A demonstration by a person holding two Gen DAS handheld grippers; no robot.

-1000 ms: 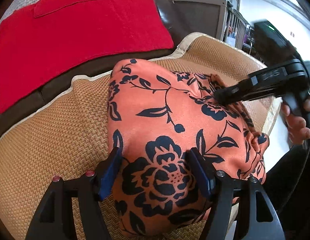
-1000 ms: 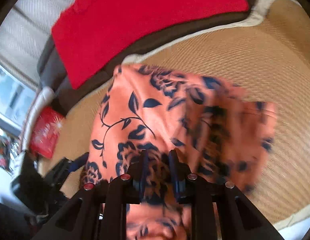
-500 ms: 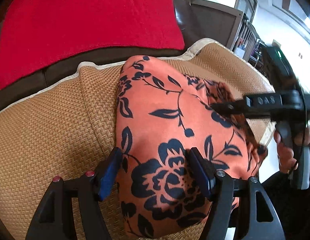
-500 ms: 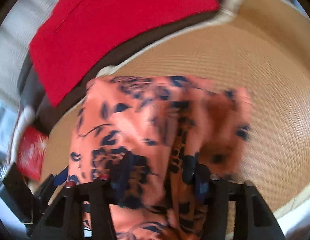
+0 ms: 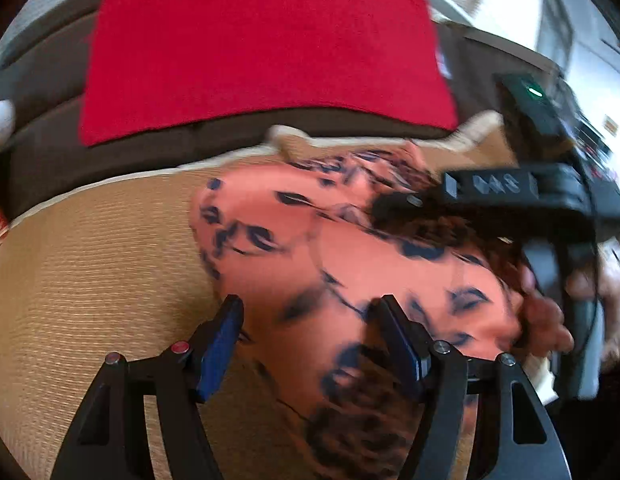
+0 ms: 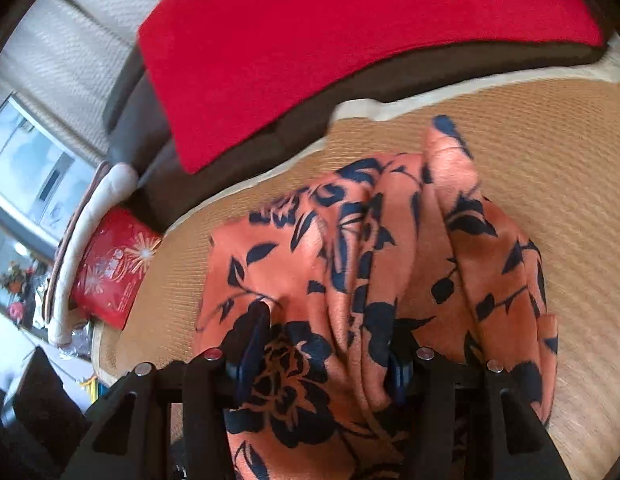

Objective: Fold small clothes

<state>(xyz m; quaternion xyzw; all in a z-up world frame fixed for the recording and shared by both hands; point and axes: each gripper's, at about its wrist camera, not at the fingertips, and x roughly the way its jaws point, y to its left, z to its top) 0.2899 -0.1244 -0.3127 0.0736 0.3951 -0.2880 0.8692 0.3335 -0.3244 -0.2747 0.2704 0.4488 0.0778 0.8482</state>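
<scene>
An orange garment [image 5: 349, 264] with a dark blue flower print lies bunched on a woven tan mat [image 5: 90, 272]. My left gripper [image 5: 310, 332] is open. Its left pad stands at the garment's near edge and its right pad stands over the cloth. In the right wrist view the same garment [image 6: 461, 240] rises in long folds. My right gripper [image 6: 325, 352] has its jaws apart, and a ridge of cloth runs loosely between them. The left wrist view shows the right gripper [image 5: 393, 204] reaching in from the right over the garment's far side, blurred.
A red cloth [image 5: 262, 48] hangs over the dark brown sofa back [image 5: 110, 152] behind the mat. A red printed packet [image 6: 110, 268] lies off the mat's left end. A person's hand [image 5: 549, 320] holds the right gripper's handle at the right edge.
The right jaws, shut on a fold a second ago, now stand apart. Both grippers have swung sideways, and the garment is more bunched on its right side.
</scene>
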